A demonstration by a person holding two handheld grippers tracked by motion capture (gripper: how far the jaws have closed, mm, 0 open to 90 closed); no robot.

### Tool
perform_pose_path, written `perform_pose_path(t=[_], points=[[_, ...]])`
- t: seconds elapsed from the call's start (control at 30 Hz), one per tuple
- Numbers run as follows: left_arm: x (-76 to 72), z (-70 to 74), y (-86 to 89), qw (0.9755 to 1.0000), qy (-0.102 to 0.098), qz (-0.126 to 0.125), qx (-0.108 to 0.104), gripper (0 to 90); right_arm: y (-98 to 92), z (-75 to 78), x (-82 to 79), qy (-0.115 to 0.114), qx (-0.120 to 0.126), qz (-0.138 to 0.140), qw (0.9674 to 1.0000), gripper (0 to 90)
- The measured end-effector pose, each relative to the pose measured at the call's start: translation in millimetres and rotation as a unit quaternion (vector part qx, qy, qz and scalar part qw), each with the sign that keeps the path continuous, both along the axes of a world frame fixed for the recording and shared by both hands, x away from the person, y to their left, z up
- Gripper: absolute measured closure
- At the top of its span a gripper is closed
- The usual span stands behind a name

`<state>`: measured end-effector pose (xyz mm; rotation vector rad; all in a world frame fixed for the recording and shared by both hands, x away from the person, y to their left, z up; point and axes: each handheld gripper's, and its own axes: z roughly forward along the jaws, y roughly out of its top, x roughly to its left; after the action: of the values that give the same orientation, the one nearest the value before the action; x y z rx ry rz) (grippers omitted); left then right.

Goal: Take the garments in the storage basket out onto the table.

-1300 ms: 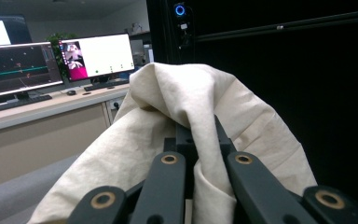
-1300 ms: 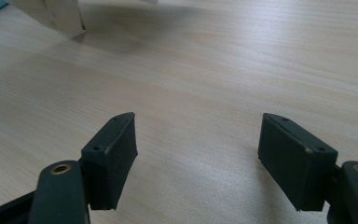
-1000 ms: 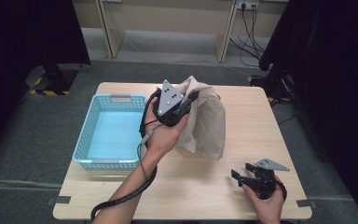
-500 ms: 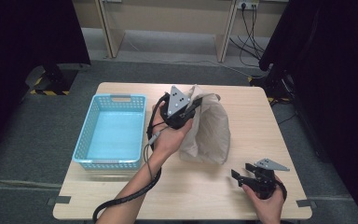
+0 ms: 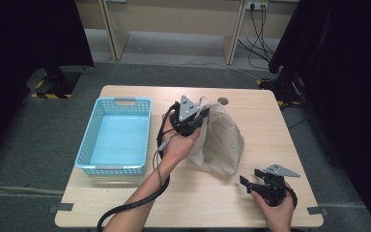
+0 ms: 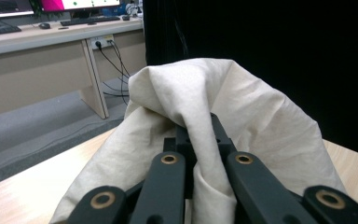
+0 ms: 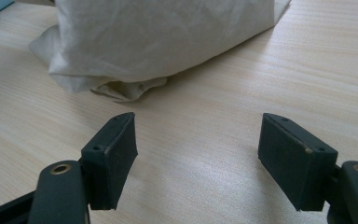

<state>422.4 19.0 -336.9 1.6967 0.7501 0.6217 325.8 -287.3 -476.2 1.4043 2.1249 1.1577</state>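
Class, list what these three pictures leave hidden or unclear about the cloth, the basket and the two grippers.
- Left gripper jaw tips: in its own view the beige cloth drapes over them.
- Cloth's far side and whatever is under it: hidden by its own folds in the high view.
- Cloth's top: cut off by the upper edge in the right gripper view.
- Basket near wall's outer face: faces away from the camera.

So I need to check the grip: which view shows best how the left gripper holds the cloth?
The left gripper view: its jaws are shut on a fold of the cloth. The high view shows the left gripper at the cloth's top; the right gripper view shows the cloth's lower edge on the table.
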Motion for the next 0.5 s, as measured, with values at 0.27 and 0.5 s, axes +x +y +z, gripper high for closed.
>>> perform_pose_path(t=[0.27, 0.5], points=[[2.1, -5.7, -4.0, 1.0, 0.007, -0.001, 0.003, 88.1, -0.1, 0.0, -0.1, -0.001, 0.001, 0.0, 1.0, 28.8], [5.1, -12.5, -9.5, 0.9999, 0.015, -0.003, 0.007, 88.1, 0.1, 0.0, -0.2, -0.001, 0.001, 0.001, 1.0, 28.8]])
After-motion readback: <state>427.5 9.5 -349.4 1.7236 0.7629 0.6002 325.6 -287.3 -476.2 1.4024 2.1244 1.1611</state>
